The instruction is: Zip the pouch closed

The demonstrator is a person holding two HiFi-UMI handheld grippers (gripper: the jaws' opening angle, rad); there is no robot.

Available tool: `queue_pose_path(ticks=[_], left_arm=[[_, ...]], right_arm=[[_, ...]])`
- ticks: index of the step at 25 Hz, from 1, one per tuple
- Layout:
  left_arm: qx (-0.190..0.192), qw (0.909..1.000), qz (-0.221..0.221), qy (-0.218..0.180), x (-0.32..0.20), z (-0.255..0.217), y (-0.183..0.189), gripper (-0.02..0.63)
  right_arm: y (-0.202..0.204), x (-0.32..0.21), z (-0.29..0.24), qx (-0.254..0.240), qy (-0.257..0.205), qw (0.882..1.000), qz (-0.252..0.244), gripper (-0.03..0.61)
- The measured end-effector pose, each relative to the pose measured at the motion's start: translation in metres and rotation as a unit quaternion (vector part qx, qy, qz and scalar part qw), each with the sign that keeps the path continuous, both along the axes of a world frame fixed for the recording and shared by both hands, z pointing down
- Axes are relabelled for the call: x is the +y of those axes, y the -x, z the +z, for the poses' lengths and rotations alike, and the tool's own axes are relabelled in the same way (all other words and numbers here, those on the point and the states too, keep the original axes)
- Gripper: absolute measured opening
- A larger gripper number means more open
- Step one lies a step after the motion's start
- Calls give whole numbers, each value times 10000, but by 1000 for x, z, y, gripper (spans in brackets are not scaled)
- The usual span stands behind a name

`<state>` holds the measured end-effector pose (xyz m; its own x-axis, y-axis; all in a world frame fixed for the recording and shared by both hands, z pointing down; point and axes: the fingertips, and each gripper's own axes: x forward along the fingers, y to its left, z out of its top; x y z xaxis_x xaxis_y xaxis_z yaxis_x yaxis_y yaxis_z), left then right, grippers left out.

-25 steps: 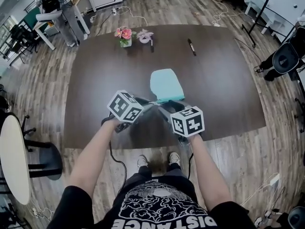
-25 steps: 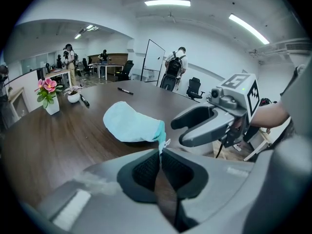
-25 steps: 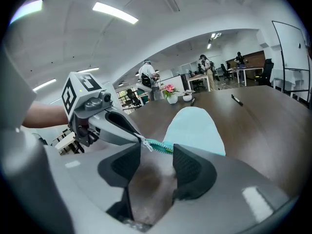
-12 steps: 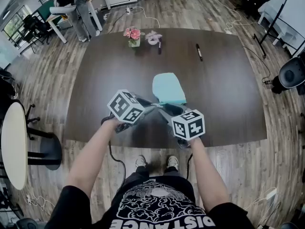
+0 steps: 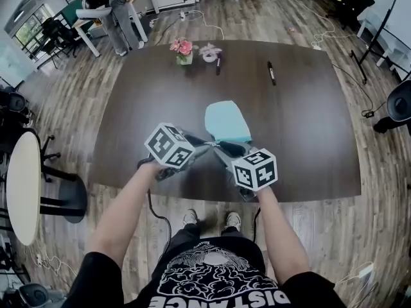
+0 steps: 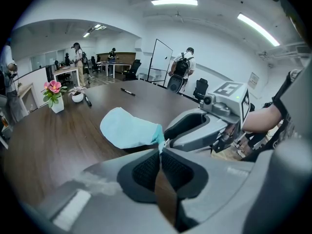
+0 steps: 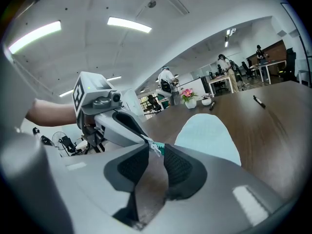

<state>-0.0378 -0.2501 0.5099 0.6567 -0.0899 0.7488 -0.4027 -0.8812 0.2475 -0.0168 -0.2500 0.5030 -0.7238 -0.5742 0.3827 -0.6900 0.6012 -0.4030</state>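
Observation:
A light teal pouch (image 5: 225,120) lies flat on the dark brown table (image 5: 302,120), its near end toward me. My left gripper (image 5: 207,142) is shut on the pouch's near corner (image 6: 158,136), and its fingertips (image 6: 161,151) meet there. My right gripper (image 5: 217,144) comes in from the right at the same end. Its jaws are closing, and a small gap still shows between its pads (image 7: 178,167). The white zipper pull (image 7: 155,146) sits between the tips of the right gripper (image 7: 156,151). The pouch (image 7: 209,133) stretches away beyond it.
At the table's far side stand a small vase of pink flowers (image 5: 183,49), a white dish (image 5: 210,51) with a marker (image 5: 218,63), and a black pen (image 5: 271,72). Chairs and desks ring the table; people stand in the background.
Both grippers stay at the pouch's near end. The right gripper's marker cube has tipped slightly. The pouch has not moved.

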Motion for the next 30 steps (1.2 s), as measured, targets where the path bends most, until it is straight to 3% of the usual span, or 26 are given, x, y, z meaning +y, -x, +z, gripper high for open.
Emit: queue_pose_path(ticks=[8,13,30], left_arm=[[73,9997,-232,-35,-1,0,-8,20],[97,9992,-380,-46,0,3,-10,20],[-223,9955,-862,-334,-6,8,8,20]], right_arm=[[-1,4,7,-65,40,9997,-245,81],[-3,4,10,16,61,9997,-248,8],[11,-1,17,113,39,9996,-249,6]])
